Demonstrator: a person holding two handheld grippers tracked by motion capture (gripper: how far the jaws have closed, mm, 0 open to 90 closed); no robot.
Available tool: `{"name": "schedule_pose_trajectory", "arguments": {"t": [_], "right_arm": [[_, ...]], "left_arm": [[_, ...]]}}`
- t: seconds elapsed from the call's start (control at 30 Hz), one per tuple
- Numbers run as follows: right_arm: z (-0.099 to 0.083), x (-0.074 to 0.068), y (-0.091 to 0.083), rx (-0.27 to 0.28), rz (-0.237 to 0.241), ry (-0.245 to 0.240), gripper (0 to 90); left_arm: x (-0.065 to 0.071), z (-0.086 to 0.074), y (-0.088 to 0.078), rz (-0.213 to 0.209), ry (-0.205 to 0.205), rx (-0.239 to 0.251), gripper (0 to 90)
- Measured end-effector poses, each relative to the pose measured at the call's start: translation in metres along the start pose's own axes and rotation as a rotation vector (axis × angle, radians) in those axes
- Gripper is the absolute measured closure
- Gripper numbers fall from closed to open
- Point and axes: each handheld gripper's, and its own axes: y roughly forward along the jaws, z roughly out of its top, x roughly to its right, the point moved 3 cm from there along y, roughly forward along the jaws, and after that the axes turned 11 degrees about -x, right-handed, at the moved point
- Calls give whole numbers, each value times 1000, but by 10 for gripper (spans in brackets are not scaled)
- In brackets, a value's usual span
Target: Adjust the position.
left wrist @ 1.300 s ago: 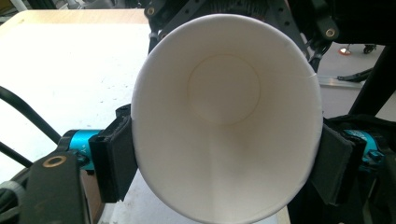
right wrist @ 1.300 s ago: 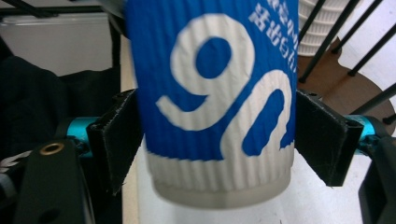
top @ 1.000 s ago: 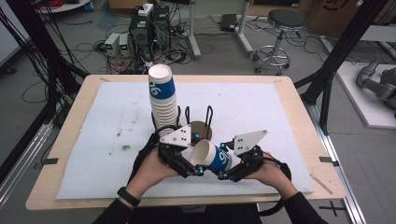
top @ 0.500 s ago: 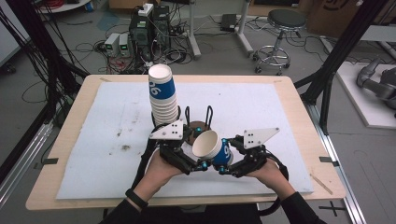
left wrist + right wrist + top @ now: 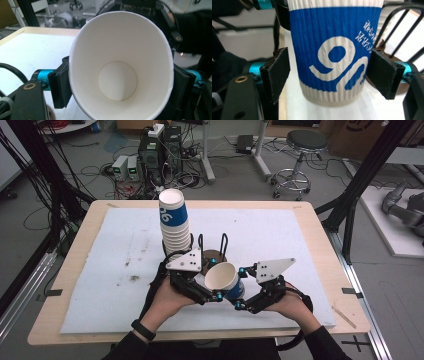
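We see blue-and-white ribbed paper cup above table's near middle (handover underway): left gripper just closed, squeezing its rim; right gripper just opened, pads clear.

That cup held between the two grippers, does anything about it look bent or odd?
Yes. The cup has its rim squashed into an oval, because the left gripper presses on both its sides. The right gripper has just opened, and its pads stand apart from the cup.

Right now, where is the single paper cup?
In the high view the paper cup lies tilted between both hand-held grippers near the table's front edge, just in front of the tall cup stack.
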Motion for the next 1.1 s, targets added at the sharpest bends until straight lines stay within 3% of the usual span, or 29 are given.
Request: {"name": "schedule_pose_trajectory", "arguments": {"t": [0.13, 0.2, 0.27, 0.4, 0.47, 0.53, 0.67, 0.93, 1.1], "right_arm": [[-1, -1, 8, -47, -28, -19, 218], [-2, -3, 14, -56, -21, -22, 219], [-4, -4, 20, -62, -15, -8, 227], [-5, -3, 23, -8, 13, 14, 295], [-4, -2, 20, 51, 33, 34, 295], [-3, -2, 18, 104, 40, 41, 296], [-3, -3, 17, 166, 62, 58, 296], [-1, -4, 16, 249, 96, 96, 297], [-2, -4, 17, 276, 104, 116, 297]], "left_arm": [[3, 4, 0, 35, 55, -114, 221], [5, 7, 1, 38, 84, -144, 221], [7, 10, 0, 34, 90, -140, 222], [8, 14, 0, 19, 70, -81, 201], [6, 14, -1, 6, 29, 32, 167], [6, 13, 0, -19, -6, 114, 154], [6, 14, 2, -77, -58, 226, 141], [5, 17, 6, -61, -51, 290, 164], [5, 19, 6, -70, -55, 290, 209]]}}
